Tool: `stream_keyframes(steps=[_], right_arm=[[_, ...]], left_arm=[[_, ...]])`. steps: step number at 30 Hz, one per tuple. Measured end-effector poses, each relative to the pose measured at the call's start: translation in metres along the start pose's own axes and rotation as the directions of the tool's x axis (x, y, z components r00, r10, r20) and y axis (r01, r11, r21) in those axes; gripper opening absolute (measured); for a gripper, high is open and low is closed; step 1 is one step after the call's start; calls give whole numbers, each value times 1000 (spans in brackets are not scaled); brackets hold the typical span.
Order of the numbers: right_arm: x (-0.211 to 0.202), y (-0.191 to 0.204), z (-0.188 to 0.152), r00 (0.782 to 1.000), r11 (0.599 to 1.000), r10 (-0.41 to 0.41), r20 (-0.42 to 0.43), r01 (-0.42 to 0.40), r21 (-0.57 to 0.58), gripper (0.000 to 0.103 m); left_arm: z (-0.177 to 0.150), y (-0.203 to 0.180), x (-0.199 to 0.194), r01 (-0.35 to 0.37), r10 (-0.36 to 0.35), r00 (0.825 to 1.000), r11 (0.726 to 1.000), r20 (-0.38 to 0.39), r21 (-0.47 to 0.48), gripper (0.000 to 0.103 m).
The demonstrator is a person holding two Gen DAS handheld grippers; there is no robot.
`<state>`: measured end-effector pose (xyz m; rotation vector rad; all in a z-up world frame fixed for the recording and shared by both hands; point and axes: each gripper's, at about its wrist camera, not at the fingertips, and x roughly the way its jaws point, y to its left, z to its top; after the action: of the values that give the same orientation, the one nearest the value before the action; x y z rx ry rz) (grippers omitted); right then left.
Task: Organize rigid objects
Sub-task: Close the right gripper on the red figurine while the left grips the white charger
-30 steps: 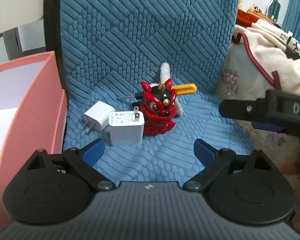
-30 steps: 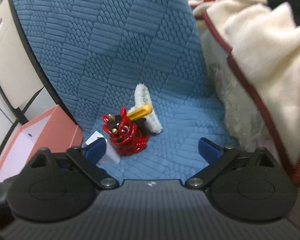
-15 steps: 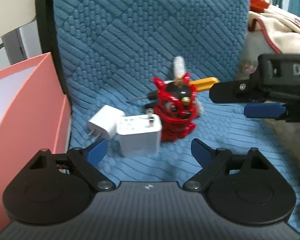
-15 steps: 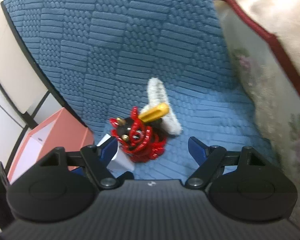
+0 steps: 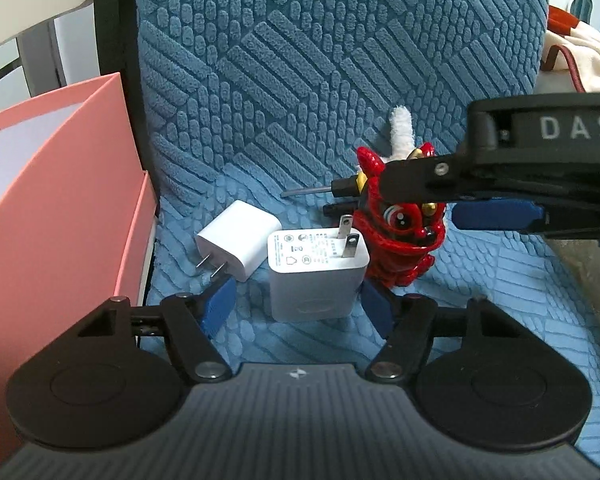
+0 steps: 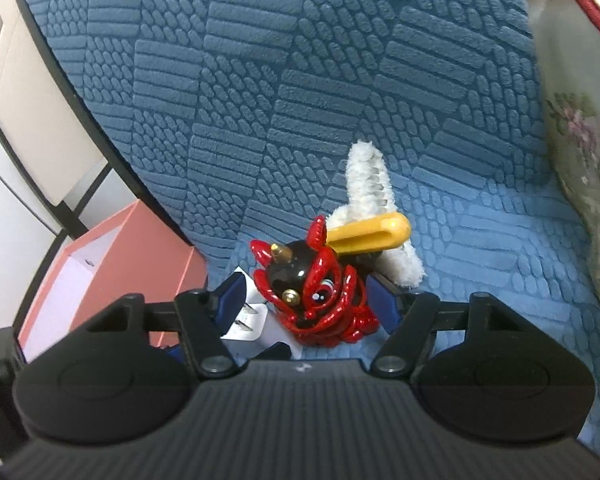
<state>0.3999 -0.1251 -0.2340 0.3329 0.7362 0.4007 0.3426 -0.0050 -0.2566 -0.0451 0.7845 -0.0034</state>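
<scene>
Two white chargers lie on a blue chair seat (image 5: 480, 280). The larger charger (image 5: 318, 276) sits between the left gripper's (image 5: 300, 304) closing jaws, not yet pinched. Right of it, a red figurine (image 6: 320, 296) stands between the right gripper's (image 6: 306, 300) closing jaws, ungripped. The smaller charger (image 5: 238, 240) lies left, near a pink box (image 5: 60, 200).
</scene>
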Motion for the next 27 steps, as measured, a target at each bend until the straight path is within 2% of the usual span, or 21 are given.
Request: stream_keyframes(steps=[3,4,8,11,17,27], right_arm=[[7,0,1,1000,1000,-16,-5,16,-12,69],[8,-1,1,1000,1000,-11,-9,11,-9,65],[9,-3,1,1000,1000,-8,-10,8,-2,64],[4,-6,1,1000,1000,-12,-8,12,20,64],[-1,-1,-1,999,999,-39,-7,39,-9,64],[-23,-5,-9,998,998,-67,5,67,4,63]], left_arm=[[2,-1,2,-2,2,1000,1000,3,-7,74],[4,-2,4,-4,4,1000,1000,7,-9,74],[7,-3,9,-4,4,1000,1000,5,-13,73],[8,-3,9,11,-11,1000,1000,5,-20,68],[9,-2,9,51,-50,999,998,15,-25,59],[8,4,1,82,-83,996,993,-13,-79,58]])
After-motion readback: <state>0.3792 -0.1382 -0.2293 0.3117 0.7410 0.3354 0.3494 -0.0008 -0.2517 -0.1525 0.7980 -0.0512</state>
